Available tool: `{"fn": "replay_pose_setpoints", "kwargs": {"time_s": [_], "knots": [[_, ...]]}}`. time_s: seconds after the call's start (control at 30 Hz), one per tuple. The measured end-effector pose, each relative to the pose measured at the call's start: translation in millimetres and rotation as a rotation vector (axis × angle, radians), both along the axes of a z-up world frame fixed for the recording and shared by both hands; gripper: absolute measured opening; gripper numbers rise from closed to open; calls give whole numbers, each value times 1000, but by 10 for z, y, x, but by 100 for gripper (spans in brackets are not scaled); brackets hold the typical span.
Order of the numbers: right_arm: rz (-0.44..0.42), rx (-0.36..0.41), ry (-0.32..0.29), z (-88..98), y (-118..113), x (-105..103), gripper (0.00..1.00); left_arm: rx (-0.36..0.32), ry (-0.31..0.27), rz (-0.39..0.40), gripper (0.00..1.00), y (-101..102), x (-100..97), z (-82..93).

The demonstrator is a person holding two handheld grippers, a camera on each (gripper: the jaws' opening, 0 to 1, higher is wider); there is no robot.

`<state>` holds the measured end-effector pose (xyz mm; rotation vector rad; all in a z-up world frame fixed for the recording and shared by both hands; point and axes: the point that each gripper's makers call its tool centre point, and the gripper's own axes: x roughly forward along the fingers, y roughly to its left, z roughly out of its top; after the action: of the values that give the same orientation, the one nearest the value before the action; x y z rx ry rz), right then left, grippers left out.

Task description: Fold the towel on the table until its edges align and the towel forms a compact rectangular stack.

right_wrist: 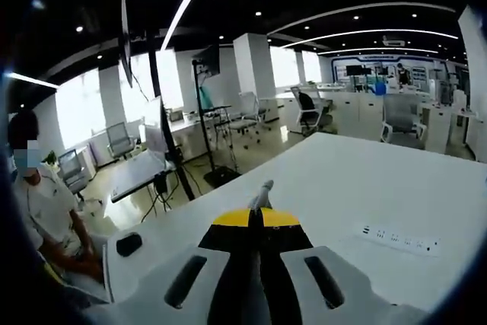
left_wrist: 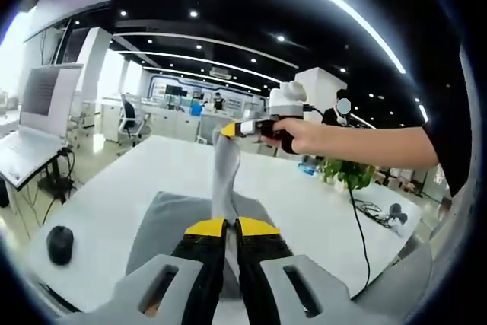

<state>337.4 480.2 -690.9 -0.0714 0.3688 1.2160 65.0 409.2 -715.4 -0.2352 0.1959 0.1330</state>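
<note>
Grey towel lies partly on the white table, one edge lifted into a taut strip above it. Left gripper pinches the strip's near end, jaws pressed together on cloth. Right gripper, farther over the table, pinches the other end, a cloth tip showing between its jaws. A black mouse sits on the table left of the towel.

- The towel is grey and partly lifted off the white desk; a narrow strip of it rises, stretched taut.
- Its lower part lies spread flat on the desk.
- In the right gripper view, a small grey tip of the towel sticks up.
</note>
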Motion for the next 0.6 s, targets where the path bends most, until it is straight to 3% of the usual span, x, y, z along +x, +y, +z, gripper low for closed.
{"fn": "replay_pose_setpoints", "kwargs": {"time_s": [0.23, 0.4, 0.5, 0.6], "knots": [[-29, -15, 32, -196, 166, -26, 0, -4, 49, 93, 5, 213, -24, -201], [-4, -41, 66, -408, 350, -73, 0, -51, 75, 145, 5, 386, -48, -413], [18, -68, 52, -516, 445, -79, 0, -107, 100, 178, 5, 469, -87, -594], [16, -79, 68, -623, 528, -93, 0, -108, 119, 187, 5, 521, -110, -658]]}}
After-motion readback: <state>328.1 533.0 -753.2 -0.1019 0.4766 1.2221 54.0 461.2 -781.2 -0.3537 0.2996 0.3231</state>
